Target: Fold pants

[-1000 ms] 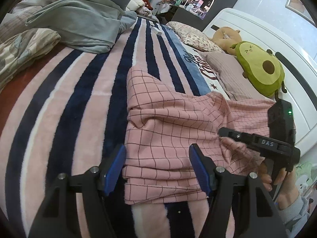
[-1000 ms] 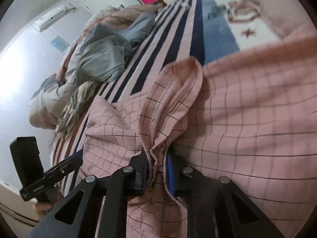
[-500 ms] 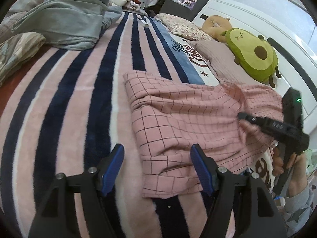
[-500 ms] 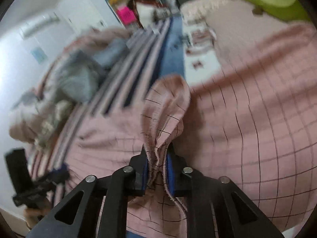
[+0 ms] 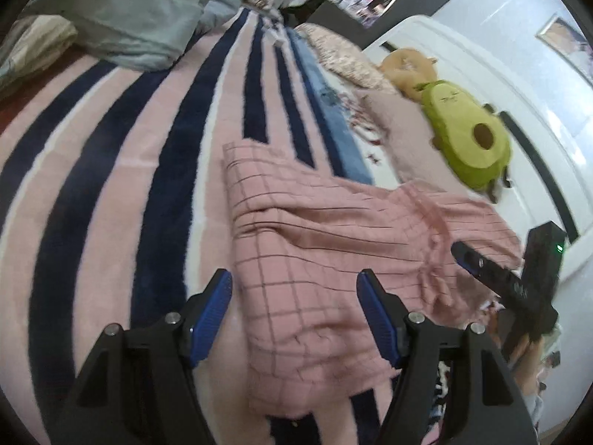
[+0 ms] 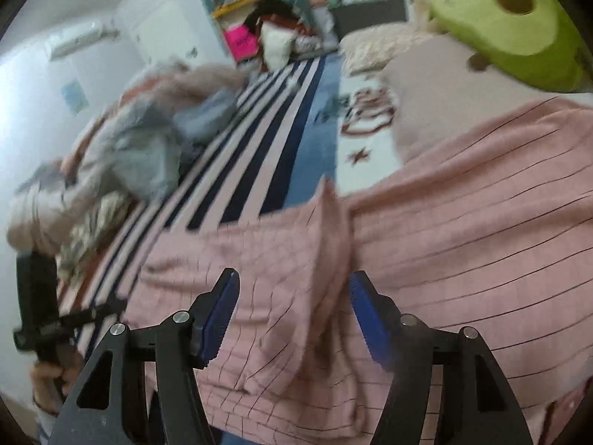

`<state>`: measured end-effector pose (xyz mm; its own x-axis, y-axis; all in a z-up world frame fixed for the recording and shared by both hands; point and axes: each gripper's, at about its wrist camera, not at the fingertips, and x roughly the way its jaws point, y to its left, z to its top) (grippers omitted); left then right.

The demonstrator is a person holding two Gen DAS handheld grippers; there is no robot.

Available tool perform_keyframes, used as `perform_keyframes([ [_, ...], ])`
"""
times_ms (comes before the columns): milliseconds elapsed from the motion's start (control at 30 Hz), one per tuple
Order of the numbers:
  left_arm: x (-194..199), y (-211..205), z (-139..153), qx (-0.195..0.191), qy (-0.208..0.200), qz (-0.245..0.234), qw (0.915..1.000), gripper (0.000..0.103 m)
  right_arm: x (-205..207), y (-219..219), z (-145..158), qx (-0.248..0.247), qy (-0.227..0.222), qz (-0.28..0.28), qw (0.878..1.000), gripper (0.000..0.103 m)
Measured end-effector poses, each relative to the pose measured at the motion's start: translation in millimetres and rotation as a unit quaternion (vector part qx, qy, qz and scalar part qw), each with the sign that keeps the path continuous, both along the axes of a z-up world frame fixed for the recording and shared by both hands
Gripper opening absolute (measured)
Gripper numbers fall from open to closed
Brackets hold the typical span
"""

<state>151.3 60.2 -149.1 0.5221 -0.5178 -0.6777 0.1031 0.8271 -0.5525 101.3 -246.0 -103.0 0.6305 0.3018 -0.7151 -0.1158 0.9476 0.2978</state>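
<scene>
Smoothing looks like the step in hand: pink checked pants (image 5: 318, 259) lie partly folded on the striped blanket (image 5: 111, 170), near the bed's right side. Left gripper (image 5: 294, 311) hovers spread wide over the near edge, gripping nothing; right gripper (image 6: 292, 315) likewise gapes, a raised fabric ridge between its fingers (untouched, as far as I can tell). Judgement: pinch the far corners squarely, keep layers aligned, flatten that ridge first.

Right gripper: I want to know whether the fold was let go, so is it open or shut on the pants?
Open. In its own view the right gripper has blue pads spread wide, and the pink pants lie unpinched between them.
</scene>
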Motion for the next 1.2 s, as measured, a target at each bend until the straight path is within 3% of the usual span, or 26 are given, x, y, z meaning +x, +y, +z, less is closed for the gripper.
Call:
perform_keyframes([
  [133,8,-11,-16,-0.002,0.022,-0.006,0.9997,0.065,3,10,-20,-0.077,0.053,-0.016,0.996,0.054],
  [267,6,-23,-16,-0.016,0.021,-0.023,0.9994,0.065,-4,-12,-10,-0.098,0.034,-0.061,0.993,0.055],
  [333,8,-30,-16,-0.017,0.024,-0.030,0.9991,0.062,-8,-18,-4,-0.085,0.020,-0.070,0.994,0.055],
  [467,10,-34,-22,-0.045,0.037,-0.025,0.9980,0.023,-11,-19,3,-0.049,0.004,-0.065,0.997,0.055],
  [600,1,-25,-17,-0.050,0.011,-0.006,0.9987,0.009,-12,-14,8,-0.043,-0.007,-0.064,0.997,0.055],
  [733,-15,8,-1,-0.013,-0.021,0.044,0.9987,0.007,-14,-15,11,-0.030,-0.018,-0.068,0.997,0.055],
  [800,-22,36,-1,-0.042,-0.016,0.052,0.9976,0.007,-13,-16,10,-0.011,-0.018,-0.064,0.998,0.055],
  [900,-39,66,8,0.001,-0.027,0.083,0.9961,0.007,-11,-13,7,0.020,-0.013,-0.053,0.998,0.055],
  [1033,-51,94,10,-0.010,-0.028,0.099,0.9946,0.007,-10,-5,8,0.034,-0.017,-0.045,0.998,0.055],
  [1200,-60,109,15,0.051,-0.036,0.132,0.9893,0.007,-11,-3,7,0.043,-0.016,-0.044,0.998,0.055],
])
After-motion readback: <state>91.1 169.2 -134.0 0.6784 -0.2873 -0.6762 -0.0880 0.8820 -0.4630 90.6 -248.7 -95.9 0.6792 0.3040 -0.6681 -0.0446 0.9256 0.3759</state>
